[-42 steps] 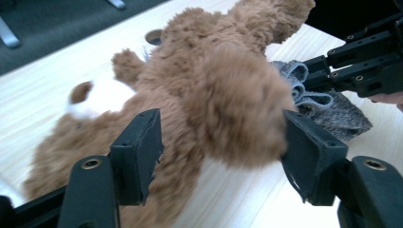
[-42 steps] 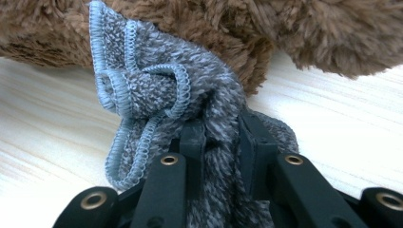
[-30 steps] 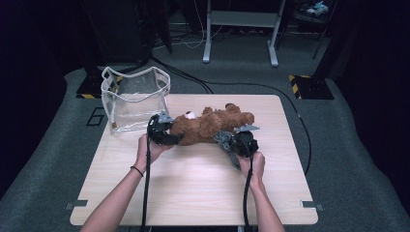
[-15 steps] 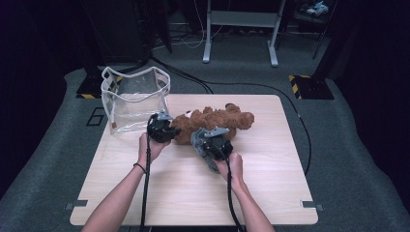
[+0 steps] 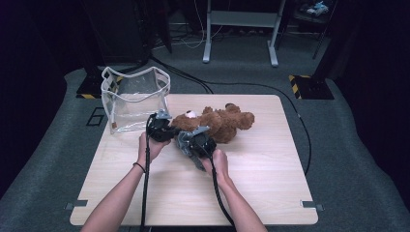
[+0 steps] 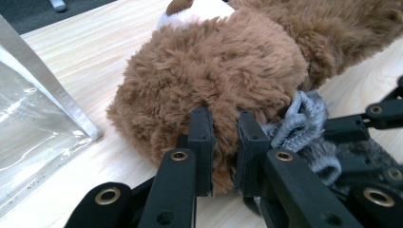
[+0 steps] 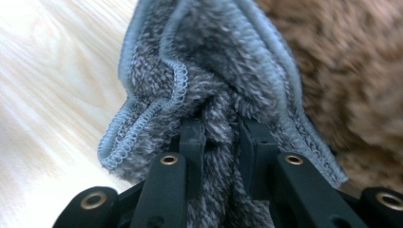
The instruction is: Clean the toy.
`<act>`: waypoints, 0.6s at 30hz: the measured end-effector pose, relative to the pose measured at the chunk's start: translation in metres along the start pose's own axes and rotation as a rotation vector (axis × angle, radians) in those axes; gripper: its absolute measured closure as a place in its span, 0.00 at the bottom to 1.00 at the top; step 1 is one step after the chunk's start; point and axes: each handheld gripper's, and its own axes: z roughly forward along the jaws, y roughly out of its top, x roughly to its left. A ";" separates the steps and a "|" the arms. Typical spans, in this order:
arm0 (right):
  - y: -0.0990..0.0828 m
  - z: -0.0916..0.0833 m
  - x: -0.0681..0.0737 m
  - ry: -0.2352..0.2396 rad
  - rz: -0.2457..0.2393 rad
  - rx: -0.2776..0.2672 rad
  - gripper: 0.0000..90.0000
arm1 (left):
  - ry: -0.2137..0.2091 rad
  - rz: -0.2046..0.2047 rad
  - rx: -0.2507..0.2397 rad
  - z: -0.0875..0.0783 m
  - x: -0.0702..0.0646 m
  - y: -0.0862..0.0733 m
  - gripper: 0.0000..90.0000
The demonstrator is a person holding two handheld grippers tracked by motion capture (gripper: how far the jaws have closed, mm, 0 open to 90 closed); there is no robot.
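Right gripper [image 5: 192,141], clenched on grey fleece cloth [image 7: 209,80], slid left beside left gripper [image 5: 162,126], just closing onto one brown plush bear [image 6: 214,71]; pale wooden table [image 5: 270,169], dark room.

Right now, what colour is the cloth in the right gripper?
Grey cloth, with a lighter blue-grey stitched hem; the right gripper view shows it best.

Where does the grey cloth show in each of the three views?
High view: the grey cloth just shows centre, under the right gripper.
Left gripper view: right of centre, bunched.
Right gripper view: centre, pinched between the jaws.
Shared landmark: the brown teddy bear beside it.
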 end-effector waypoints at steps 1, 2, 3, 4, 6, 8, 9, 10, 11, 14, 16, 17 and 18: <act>-0.002 -0.001 -0.004 -0.012 0.003 0.004 0.82 | -0.005 0.000 0.001 0.000 0.001 0.000 0.89; -0.004 -0.003 -0.007 -0.018 0.002 0.002 0.82 | -0.008 0.003 0.003 0.000 0.001 0.000 0.89; -0.006 -0.006 -0.011 -0.024 0.023 0.005 0.82 | -0.008 -0.001 -0.005 0.000 0.001 -0.001 0.89; -0.009 -0.008 -0.015 -0.033 0.027 0.004 0.82 | -0.011 0.003 -0.007 0.000 0.001 -0.001 0.89; -0.014 -0.014 -0.023 -0.050 0.066 0.006 0.82 | -0.015 0.012 -0.002 -0.001 0.002 -0.001 0.89; -0.020 -0.019 -0.033 -0.064 0.089 0.010 0.82 | -0.016 0.009 -0.008 0.000 0.002 -0.002 0.89; -0.025 -0.023 -0.039 -0.070 0.101 0.016 0.82 | -0.020 0.009 -0.005 -0.001 0.003 -0.002 0.89; -0.029 -0.025 -0.044 -0.081 0.111 0.016 0.82 | -0.018 0.010 -0.009 0.000 0.003 -0.003 0.89; -0.032 -0.027 -0.048 -0.088 0.123 0.022 0.82 | -0.023 0.005 -0.014 0.000 0.003 -0.003 0.89; -0.042 -0.035 -0.063 -0.112 0.161 0.029 0.82 | -0.025 0.015 -0.007 -0.001 0.003 -0.003 0.89; -0.050 -0.040 -0.073 -0.130 0.182 0.035 0.82 | -0.026 0.020 -0.005 -0.001 0.003 -0.003 0.89; -0.053 -0.042 -0.077 -0.136 0.192 0.039 0.82 | -0.024 0.020 -0.008 -0.001 0.003 -0.004 0.89; -0.057 -0.045 -0.082 -0.147 0.205 0.042 0.82 | -0.028 0.022 -0.005 -0.001 0.003 -0.004 0.89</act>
